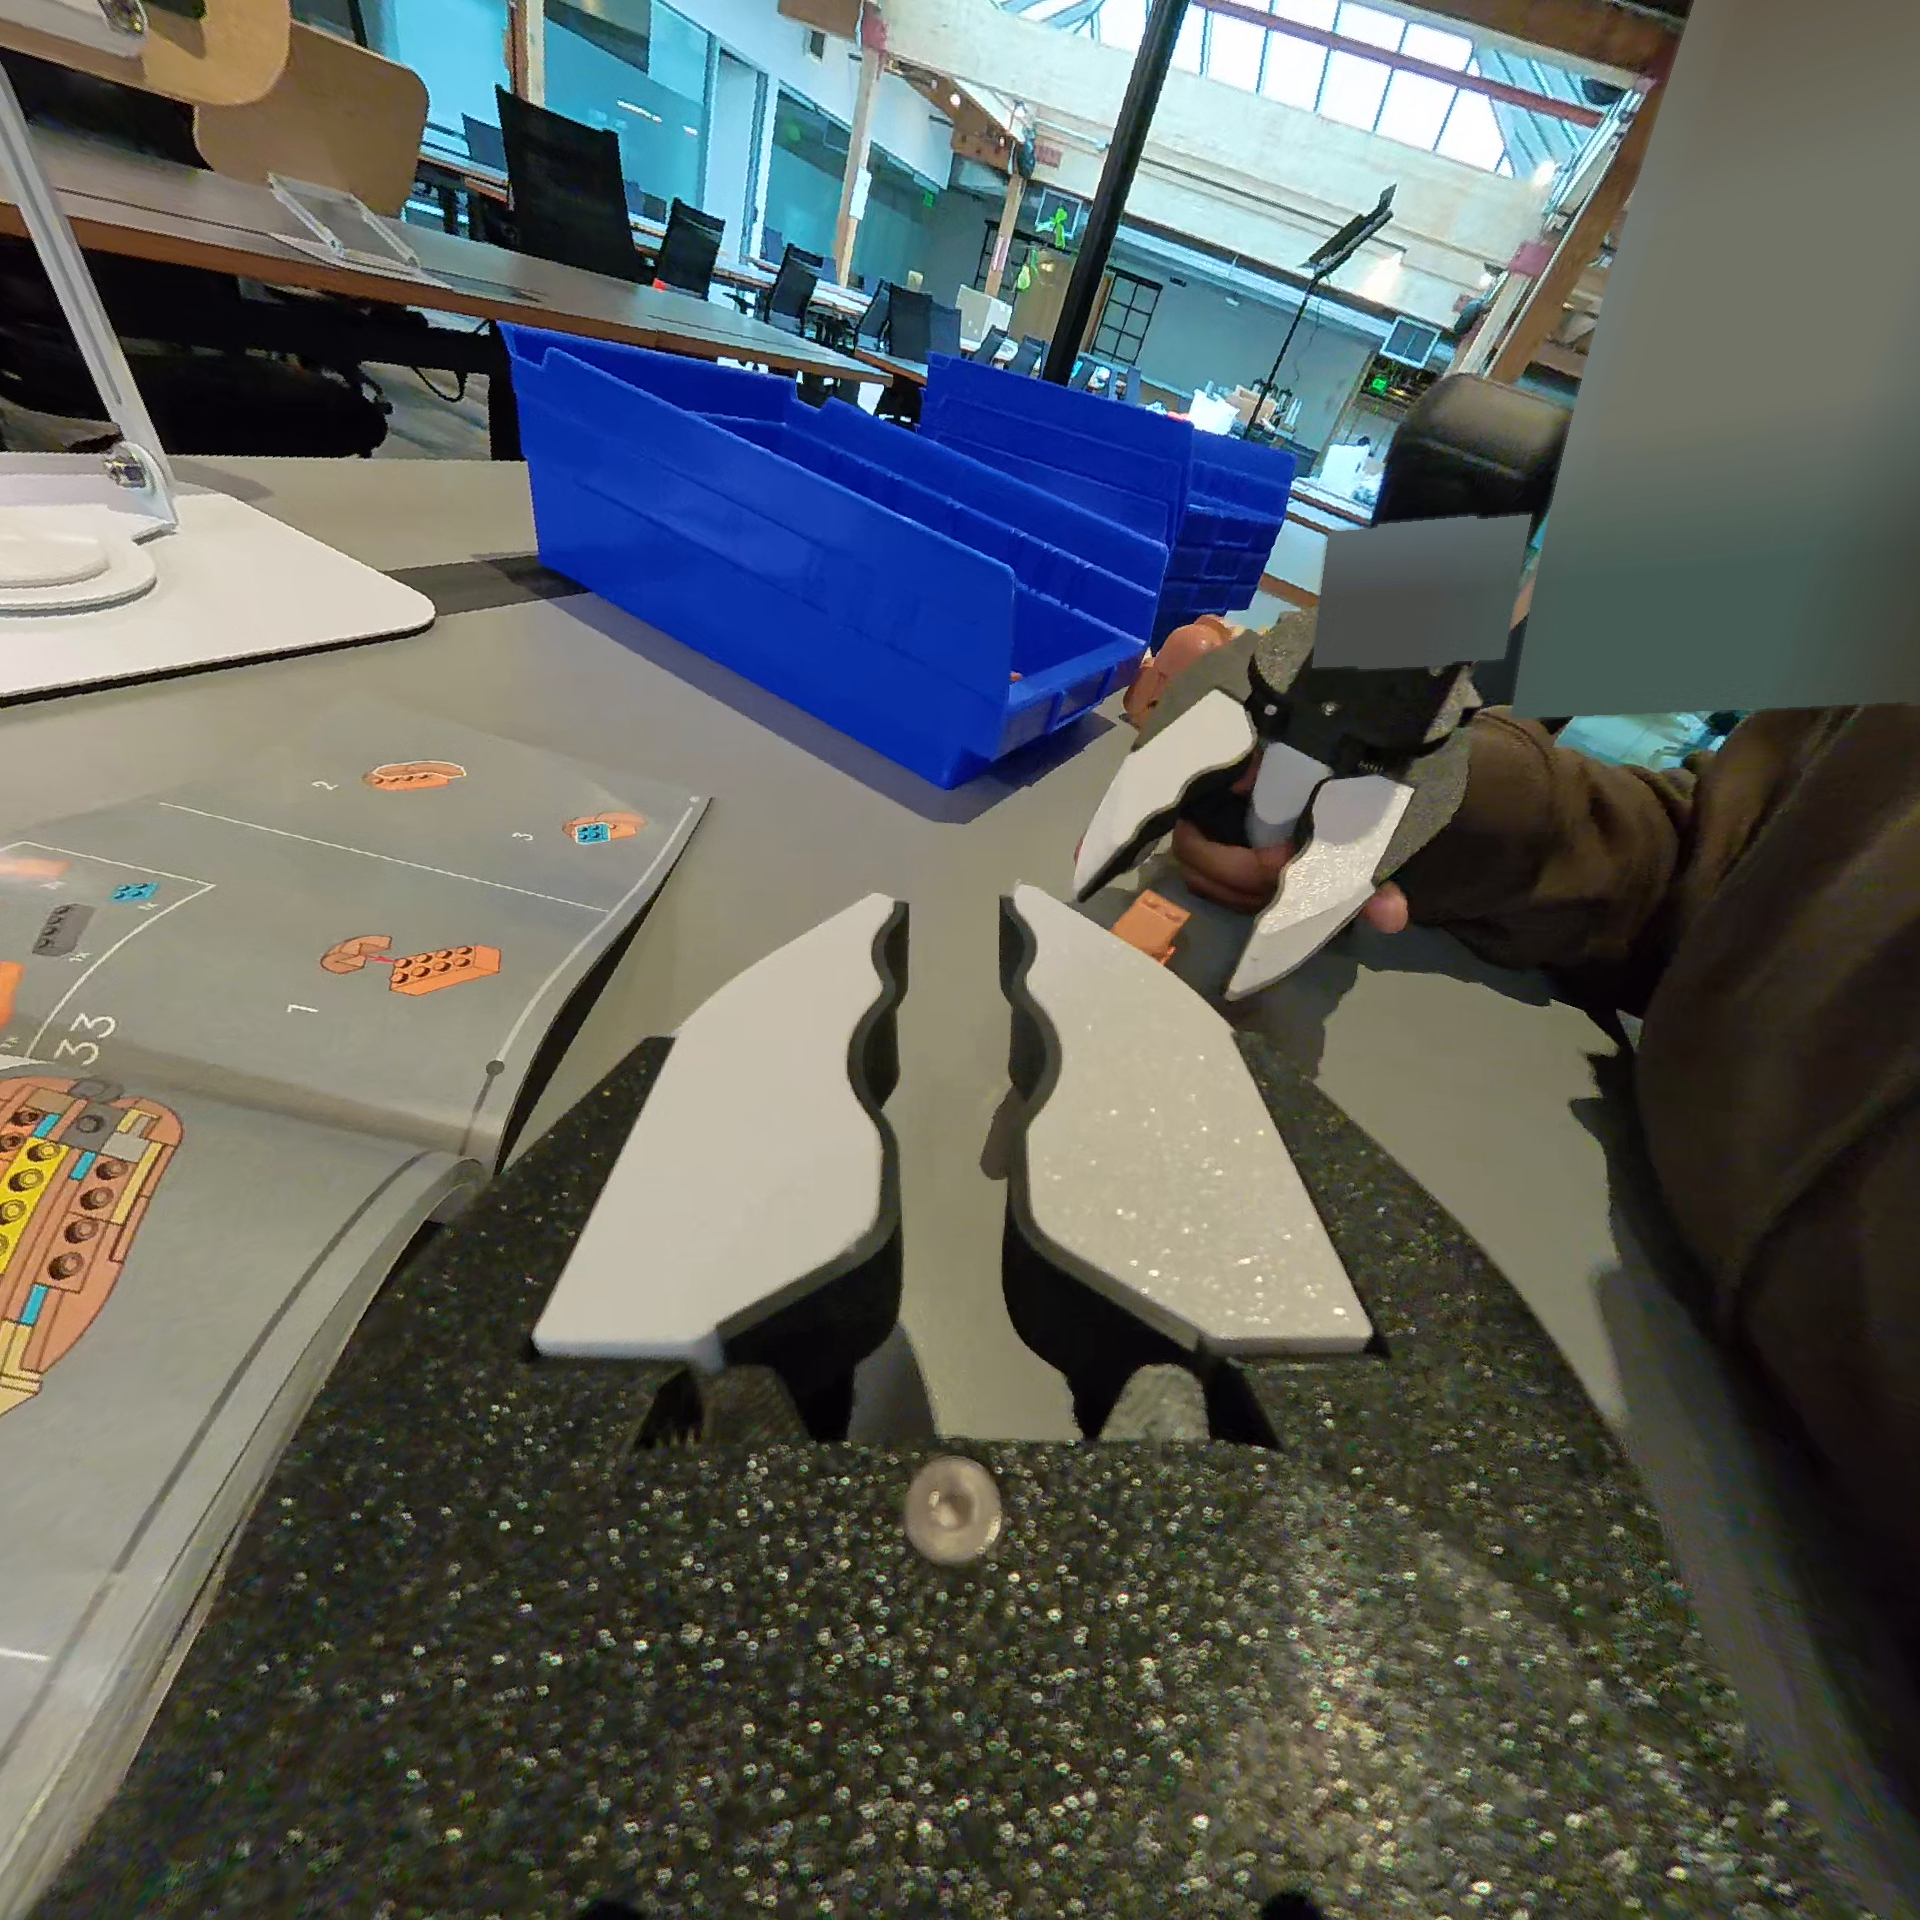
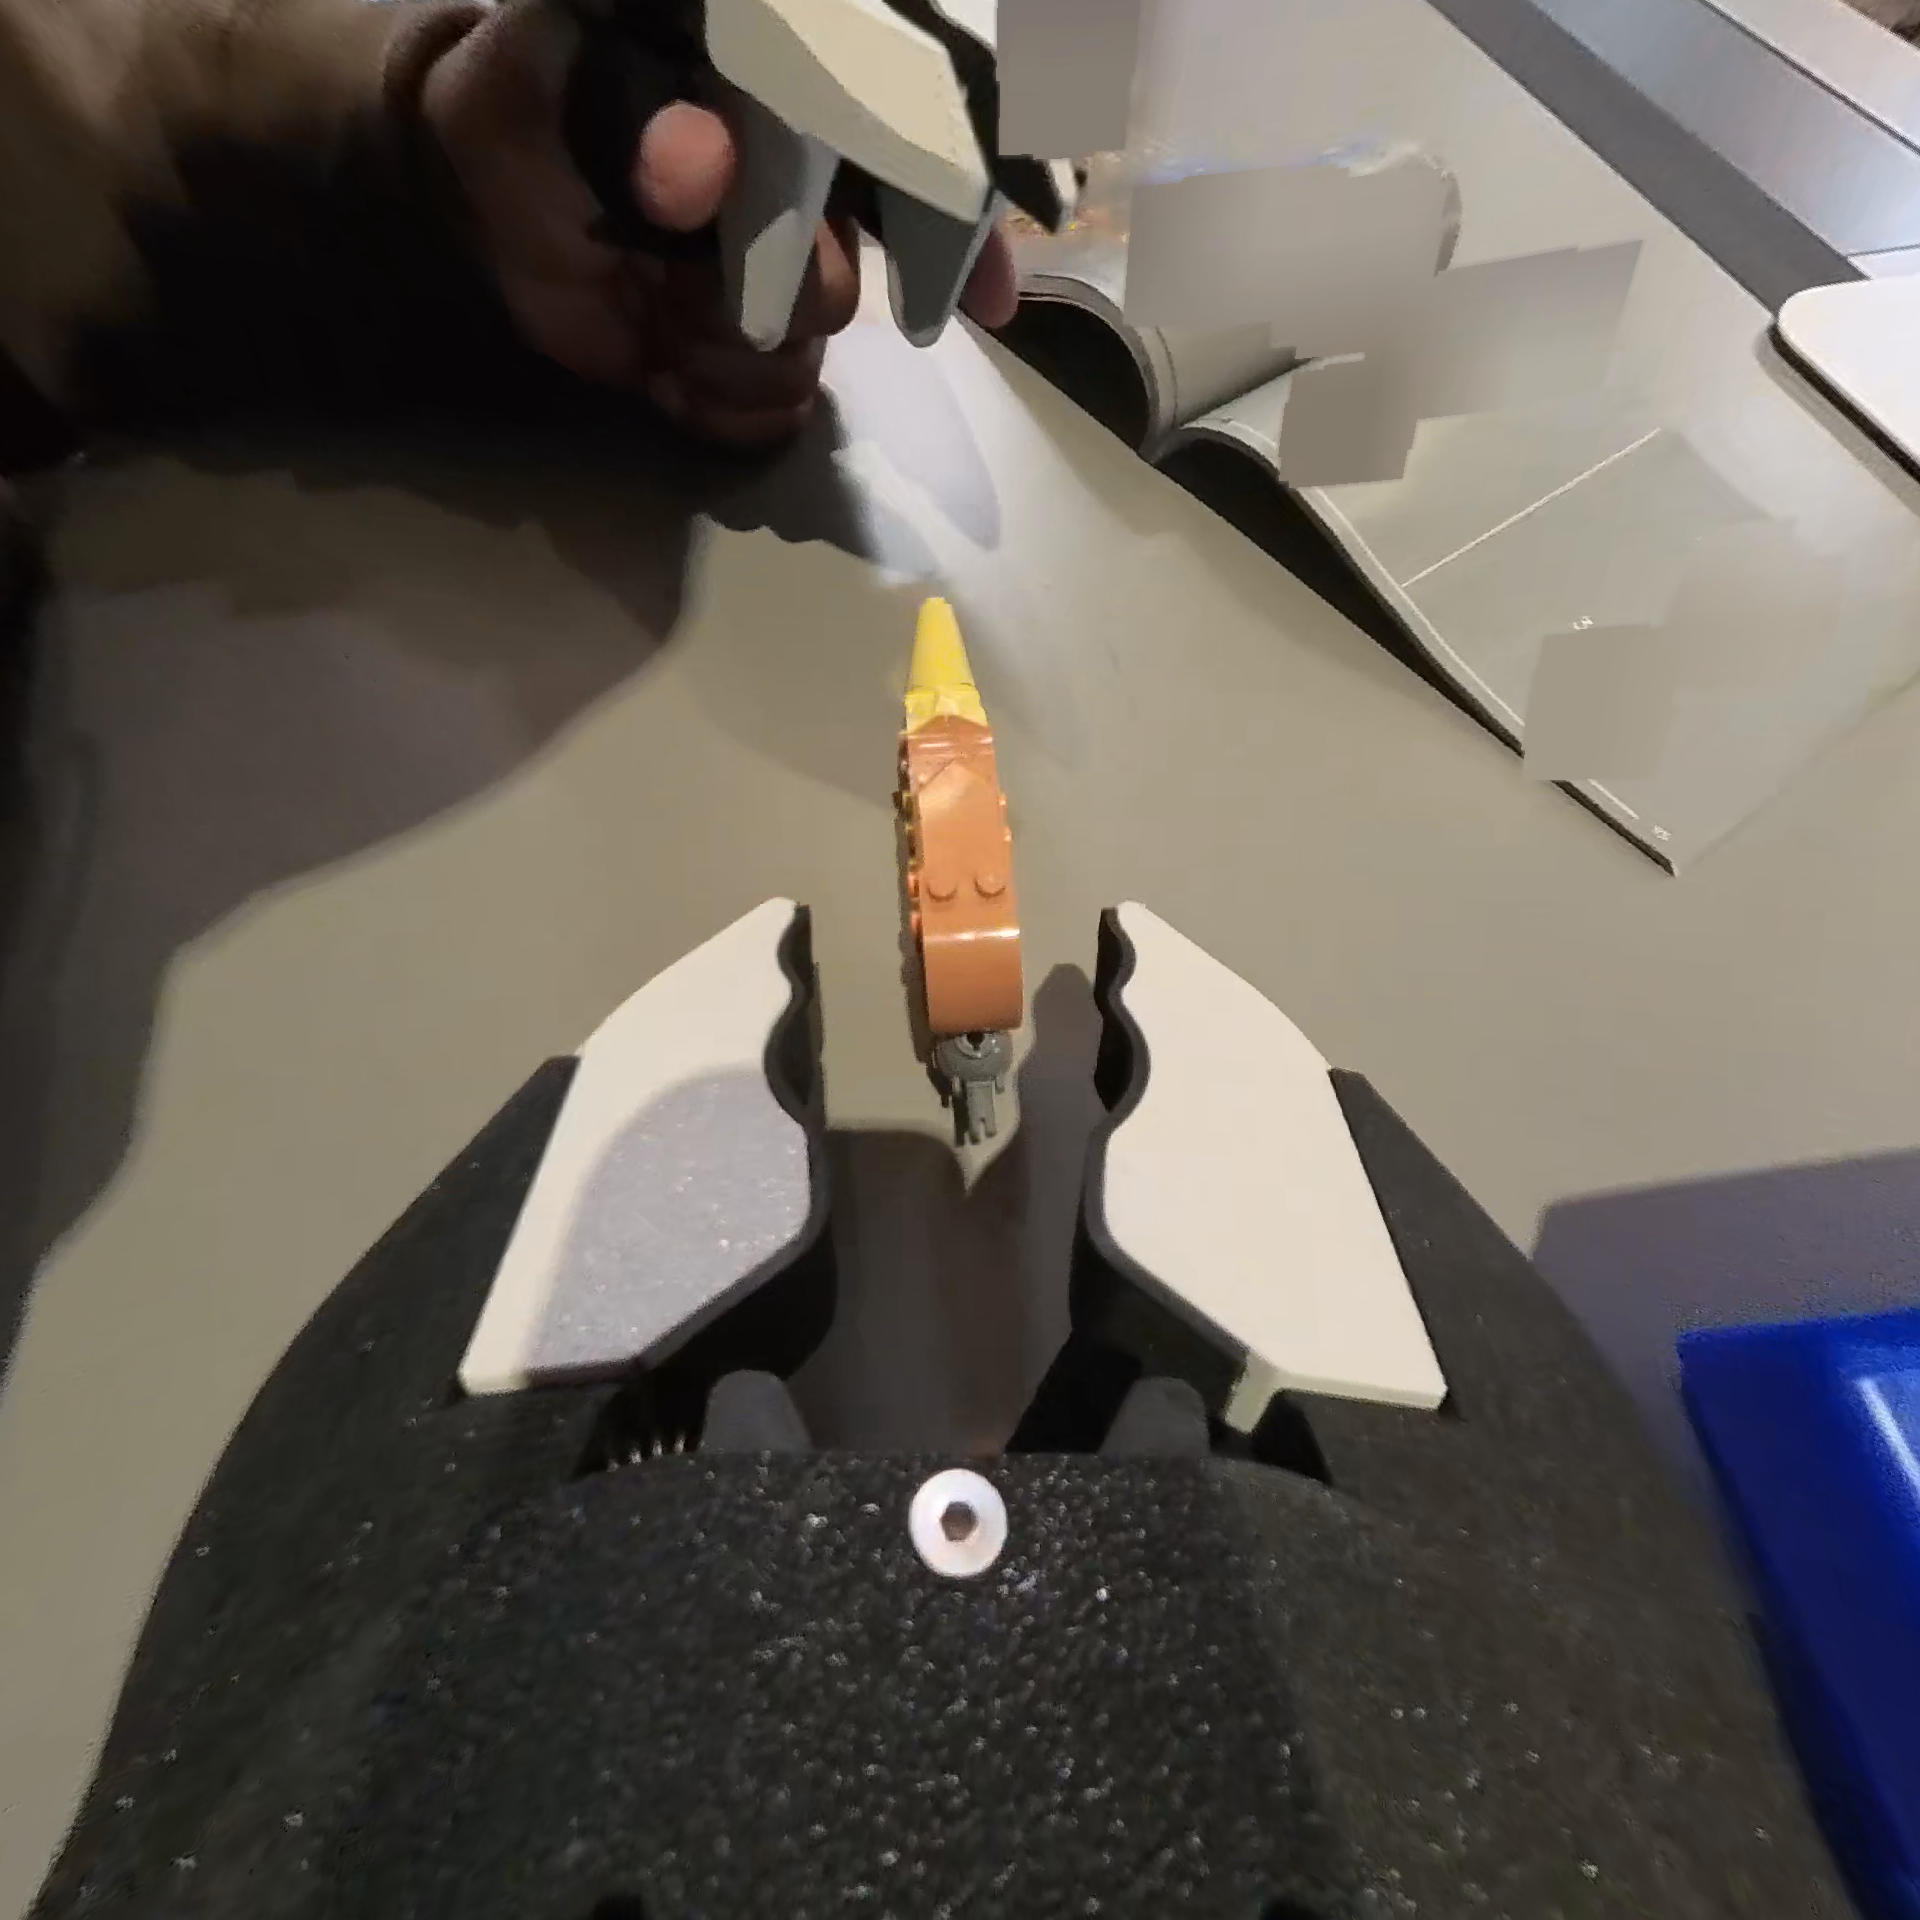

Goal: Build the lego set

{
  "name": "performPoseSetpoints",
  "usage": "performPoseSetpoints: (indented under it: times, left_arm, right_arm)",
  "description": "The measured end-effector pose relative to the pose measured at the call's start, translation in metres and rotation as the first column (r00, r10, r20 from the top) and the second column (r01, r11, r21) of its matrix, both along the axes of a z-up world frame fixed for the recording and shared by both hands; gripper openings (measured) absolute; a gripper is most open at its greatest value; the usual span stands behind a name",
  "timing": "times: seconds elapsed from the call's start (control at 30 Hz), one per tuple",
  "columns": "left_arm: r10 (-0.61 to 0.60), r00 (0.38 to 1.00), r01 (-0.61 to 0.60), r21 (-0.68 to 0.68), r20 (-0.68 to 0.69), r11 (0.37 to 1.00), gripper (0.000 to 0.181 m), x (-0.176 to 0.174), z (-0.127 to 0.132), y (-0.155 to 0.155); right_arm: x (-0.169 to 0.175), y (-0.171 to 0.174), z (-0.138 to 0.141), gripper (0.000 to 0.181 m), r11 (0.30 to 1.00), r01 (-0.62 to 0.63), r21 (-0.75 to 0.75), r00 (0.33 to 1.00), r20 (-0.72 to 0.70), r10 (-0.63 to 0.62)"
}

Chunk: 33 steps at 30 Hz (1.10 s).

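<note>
Far left, a white pad (image 1: 208,613) is lying on the grey desk (image 1: 644,665), with an open instruction booklet (image 1: 312,935) spreading just near of it, pages curling up at the spine.

Centre, the left gripper (image 1: 951,914) is hovering low over bare desk, its fingers (image 1: 769,1122) sitting slightly apart with a narrow gap and nothing between them. Beyond it, a long blue bin (image 1: 790,561) is standing on the desk, more blue bins (image 1: 1091,468) stacking up behind.

Right of the bin's near end, an orange lego piece (image 1: 1148,920) is lying on the desk, and another peach-coloured piece (image 1: 1184,649) is showing just past the bin corner.

Far right, the right gripper (image 1: 1153,940) is angling down toward the desk, held by a hand (image 1: 1236,862) in a dark sleeve. In its own view the right gripper's fingers (image 2: 1226,1132) are standing wide apart, holding nothing. The lego build (image 2: 961,883), orange with a yellow tip and a grey connector at its near end, is lying on the desk between and just beyond the fingertips, touching neither.
</note>
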<state>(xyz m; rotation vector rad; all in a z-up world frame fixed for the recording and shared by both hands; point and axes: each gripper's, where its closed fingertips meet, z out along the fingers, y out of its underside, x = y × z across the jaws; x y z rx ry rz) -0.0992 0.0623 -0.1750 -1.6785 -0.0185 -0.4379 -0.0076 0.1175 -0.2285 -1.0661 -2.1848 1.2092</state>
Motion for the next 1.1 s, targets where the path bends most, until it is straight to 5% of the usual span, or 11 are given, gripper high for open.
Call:
performPoseSetpoints:
  times: [0.37,0.67,1.1]
  left_arm:
    - [0.006,1.000,-0.006,-0.012,0.016,1.000,0.016,-0.002,-0.001,0.002]
    - [0.012,0.999,-0.011,-0.007,0.037,1.000,0.015,-0.004,0.000,0.002]
    - [0.005,0.999,-0.005,-0.006,0.046,1.000,0.015,-0.005,0.000,0.001]
  right_arm:
    - [-0.008,0.000,-0.010,0.021,0.999,0.027,0.035,0.998,0.053,-0.029]
    - [-0.032,0.036,-0.007,0.020,0.969,0.246,-0.016,0.968,0.056,-0.245]
    - [-0.024,0.026,-0.005,0.038,0.988,0.157,0.004,0.987,0.029,-0.157]
